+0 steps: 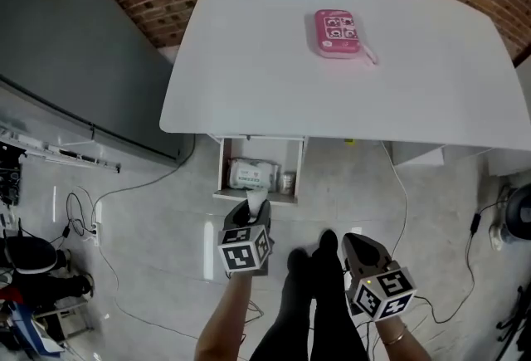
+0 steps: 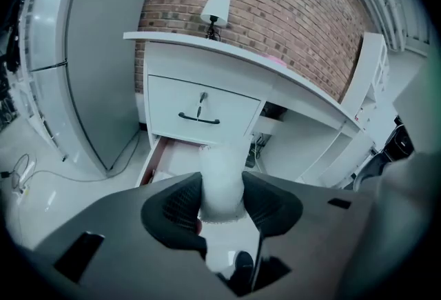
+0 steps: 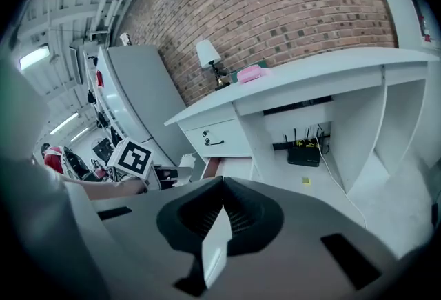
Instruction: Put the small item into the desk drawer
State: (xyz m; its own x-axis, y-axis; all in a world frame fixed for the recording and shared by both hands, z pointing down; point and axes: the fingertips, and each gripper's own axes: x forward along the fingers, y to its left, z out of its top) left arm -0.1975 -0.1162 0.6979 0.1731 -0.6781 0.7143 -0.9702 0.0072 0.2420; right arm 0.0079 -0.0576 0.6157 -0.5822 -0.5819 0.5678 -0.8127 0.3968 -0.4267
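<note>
Pinching the small item (image 2: 222, 178) in our left tool (image 2: 222, 203), we aim it at the open drawer (image 1: 222, 170) for a clean drop; our right tool (image 3: 222, 210), closed and empty, hangs aside.

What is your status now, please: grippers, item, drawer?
Left gripper shut on small white item, near the open drawer. Right gripper shut, empty. Packet lies in the drawer; path looks free.
</note>
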